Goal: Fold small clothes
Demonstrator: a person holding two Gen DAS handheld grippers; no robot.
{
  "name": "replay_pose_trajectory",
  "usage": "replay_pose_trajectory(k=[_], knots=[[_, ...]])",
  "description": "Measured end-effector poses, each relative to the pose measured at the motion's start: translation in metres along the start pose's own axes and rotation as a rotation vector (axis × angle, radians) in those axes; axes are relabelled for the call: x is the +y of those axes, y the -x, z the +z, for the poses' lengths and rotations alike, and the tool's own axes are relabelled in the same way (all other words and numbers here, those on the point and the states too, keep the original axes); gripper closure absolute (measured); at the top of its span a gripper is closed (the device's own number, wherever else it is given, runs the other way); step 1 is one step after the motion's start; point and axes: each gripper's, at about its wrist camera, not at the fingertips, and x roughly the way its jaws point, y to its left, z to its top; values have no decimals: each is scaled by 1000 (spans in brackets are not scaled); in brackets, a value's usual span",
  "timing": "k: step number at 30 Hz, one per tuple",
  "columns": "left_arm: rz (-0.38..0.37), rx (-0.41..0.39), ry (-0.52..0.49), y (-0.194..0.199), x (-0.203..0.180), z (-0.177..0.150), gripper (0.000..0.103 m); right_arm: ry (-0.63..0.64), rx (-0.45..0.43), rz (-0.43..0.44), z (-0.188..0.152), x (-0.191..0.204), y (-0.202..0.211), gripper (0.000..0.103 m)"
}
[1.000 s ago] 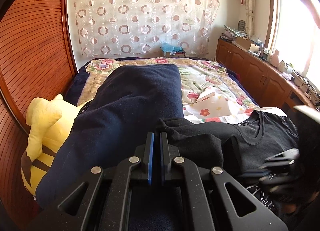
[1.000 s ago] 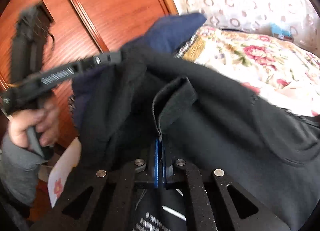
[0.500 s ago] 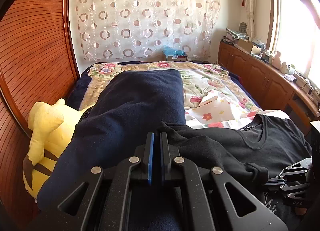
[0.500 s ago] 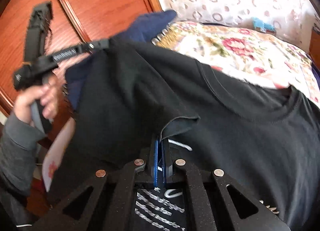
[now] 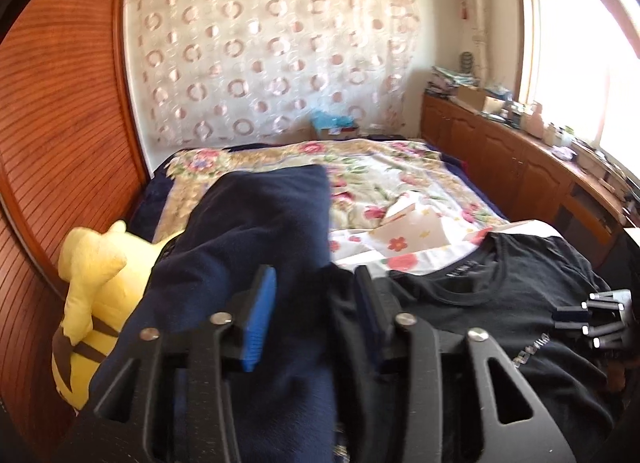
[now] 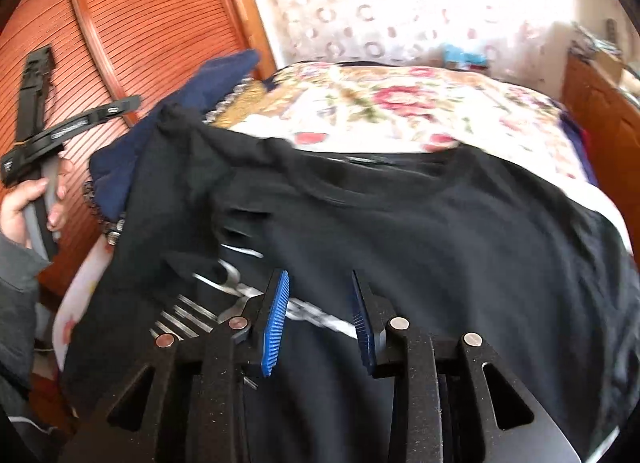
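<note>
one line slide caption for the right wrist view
Right tool open above the black t-shirt spread on the floral bedspread.

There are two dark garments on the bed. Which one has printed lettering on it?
The black T-shirt, lying beside the window-side cabinets, carries white print on its front. The navy garment next to the yellow plush toy is plain.

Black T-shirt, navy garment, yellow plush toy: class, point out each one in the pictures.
Black T-shirt (image 6: 440,231): right wrist view, chest below the neckline.
Navy garment (image 5: 260,231): left wrist view, upper middle.
Yellow plush toy (image 5: 92,275): left wrist view, its head.
</note>
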Motion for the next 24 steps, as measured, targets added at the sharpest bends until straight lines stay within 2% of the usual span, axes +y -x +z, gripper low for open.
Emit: replay_pose_trajectory(k=[2, 4, 9, 14, 16, 18, 21, 24], knots=[[-15, -5, -14, 5, -9, -1, 29, -34, -4, -37, -10, -14, 11, 71], [-50, 0, -27, 7, -20, -4, 23, -75, -11, -82, -22, -29, 25, 71], [-111, 41, -68, -2, -55, -17, 23, -181, -42, -193, -48, -68, 64, 71], [-182, 126, -95, -24, -85, -37, 23, -241, -51, -316, -70, -86, 93, 70], [-198, 168, -107, -33, -95, -48, 23, -265, -55, -352, -77, -95, 104, 60], [-209, 205, -118, -41, -103, -57, 23, -300, -55, -397, -85, -106, 111, 58], [-220, 257, -146, -50, -113, -67, 23, -338, -24, -439, -95, -112, 110, 58], [-224, 280, -157, -54, -116, -75, 23, -375, -9, -428, -98, -114, 107, 58]])
